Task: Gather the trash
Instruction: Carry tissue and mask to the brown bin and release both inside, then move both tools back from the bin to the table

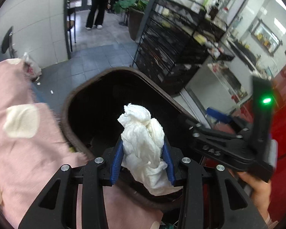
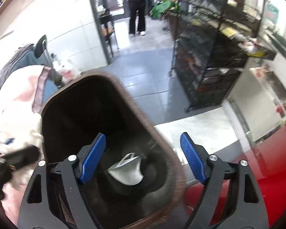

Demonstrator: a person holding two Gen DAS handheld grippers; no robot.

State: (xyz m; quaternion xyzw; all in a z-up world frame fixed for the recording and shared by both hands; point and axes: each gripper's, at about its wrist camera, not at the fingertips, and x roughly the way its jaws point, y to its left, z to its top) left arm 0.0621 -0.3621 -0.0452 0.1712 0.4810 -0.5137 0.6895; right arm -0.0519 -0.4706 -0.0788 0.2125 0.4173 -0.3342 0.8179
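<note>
Left wrist view has the left gripper pinching a wad of white tissue between its blue pads, parked right over the dark mouth of the bin — so my guess is it's lined up to just let go and drop it in. Bin rim is brown and tilted in both views, with pink spotted cloth crowding it on the left side, touching or nearly so. The other tool sits off to the right in this view, a bare hand under it.

Right wrist view: the right gripper has its jaws spread wide with nothing between them, hovering over the near rim — looks like it already did its bit or is just keeping out of the way. Down inside the bin there's a crumpled silvery piece lying at the bottom. Plenty of open space inside the bin; the tight spots are the rim edge and that cloth. Red surface runs along the right.
</note>
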